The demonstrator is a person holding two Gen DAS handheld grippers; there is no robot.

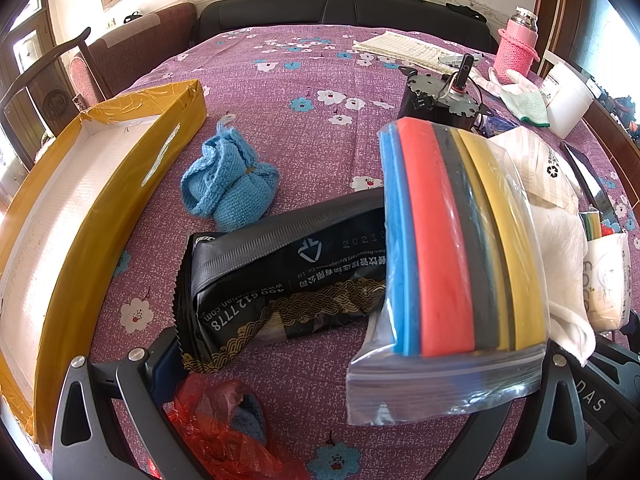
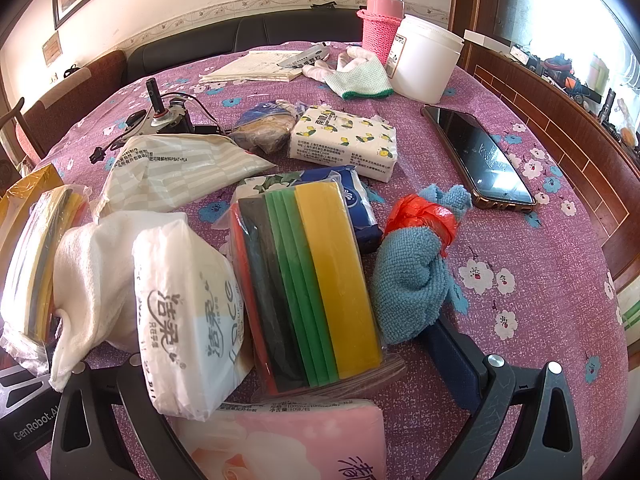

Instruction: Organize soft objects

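Note:
In the left wrist view my left gripper (image 1: 320, 372) stands wide open low over the purple flowered tablecloth (image 1: 304, 80). A red plastic bag around a blue cloth (image 1: 216, 412) lies between its fingers, beside the left pad (image 1: 162, 364). A zip bag of coloured strips (image 1: 448, 260) covers the right finger. A black pouch (image 1: 288, 276) and a blue knitted piece (image 1: 228, 184) lie ahead. My right gripper (image 2: 288, 352) is open too. A white tissue pack (image 2: 188, 320) hides its left finger, and a second zip bag of strips (image 2: 312, 280) lies between the fingers. A blue cloth tied in red plastic (image 2: 416, 264) touches the right pad (image 2: 456, 360).
An open yellow box (image 1: 120, 184) lies at the left. A pink tissue pack (image 2: 280, 440), a white towel (image 2: 92, 260), a lemon-print tissue pack (image 2: 344, 144), a phone (image 2: 476, 156), a small motor (image 1: 436, 96), a white tub (image 2: 424, 60) and a pink flask (image 2: 380, 20) crowd the table.

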